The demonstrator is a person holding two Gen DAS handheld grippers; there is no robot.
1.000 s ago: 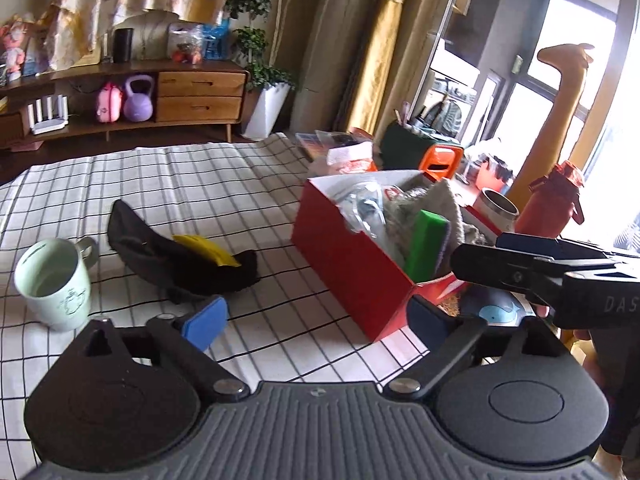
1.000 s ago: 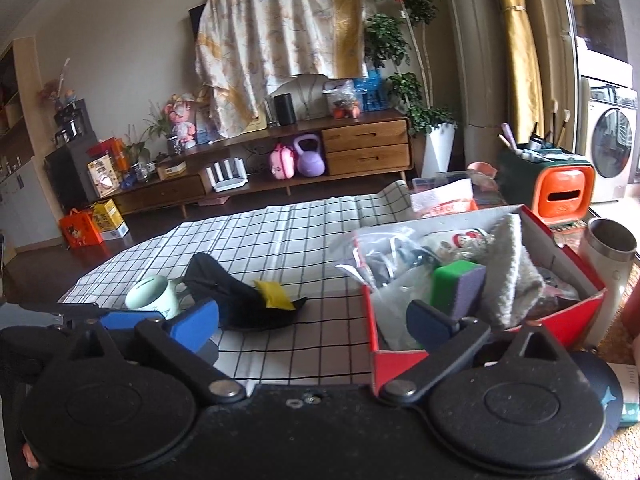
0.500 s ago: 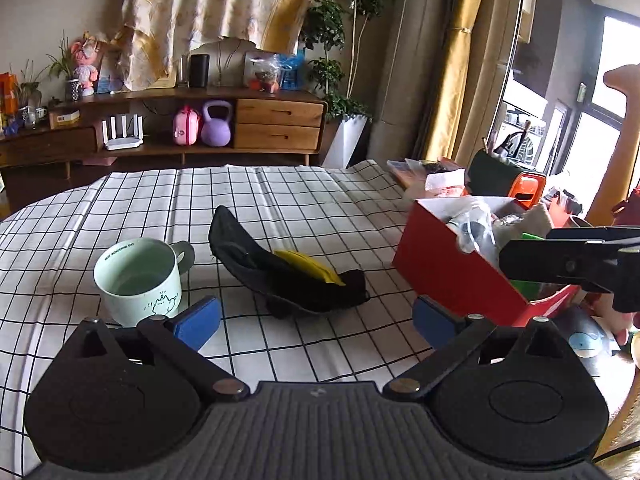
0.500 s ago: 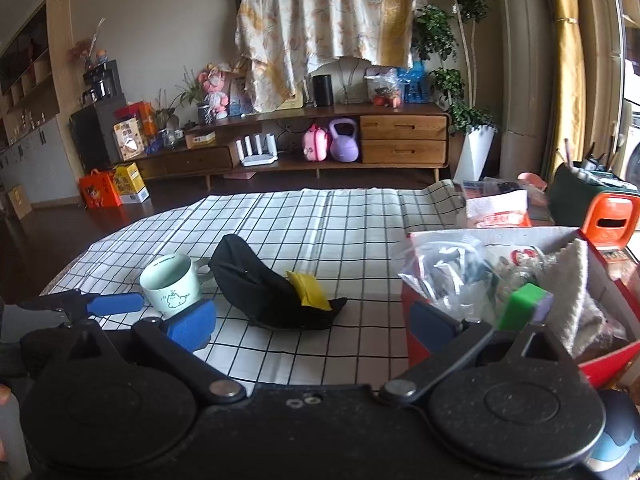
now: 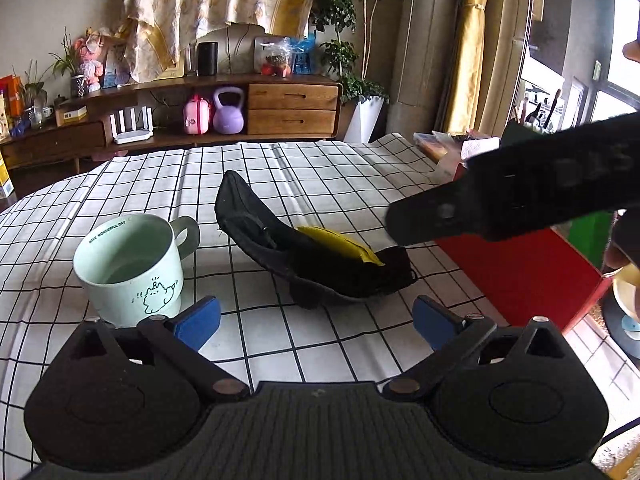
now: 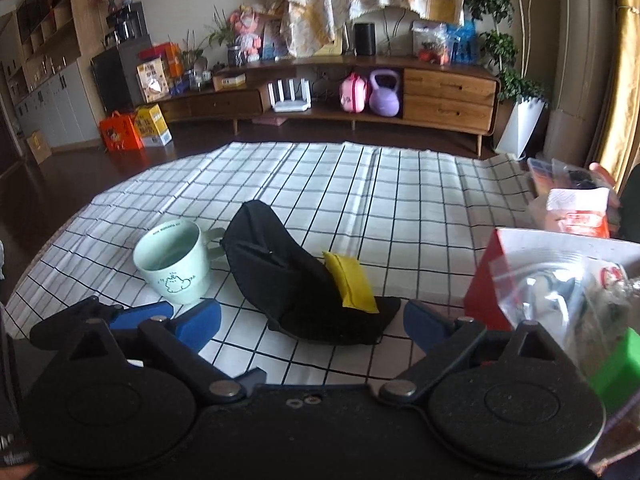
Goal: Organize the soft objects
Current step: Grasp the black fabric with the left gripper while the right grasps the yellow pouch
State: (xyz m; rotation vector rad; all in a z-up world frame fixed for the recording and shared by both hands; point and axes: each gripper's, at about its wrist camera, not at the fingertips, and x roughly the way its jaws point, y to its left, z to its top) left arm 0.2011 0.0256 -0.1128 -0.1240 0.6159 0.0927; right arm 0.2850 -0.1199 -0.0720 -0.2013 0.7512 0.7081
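Risk: closing on the black cap [image 6: 296, 280] may tip out the yellow bean bag [image 6: 350, 280] lying on it, and the left claw [image 5: 316, 320] sits just beside the mint mug [image 5: 130, 264], so a sideways sweep could knock it. Both claws level, low over the checked table [image 6: 400, 200], aimed at the cap; the right claw [image 6: 312, 320] comes from the red box [image 6: 482, 280] side. Both wide open, empty. Cap probably upside down; view unclear
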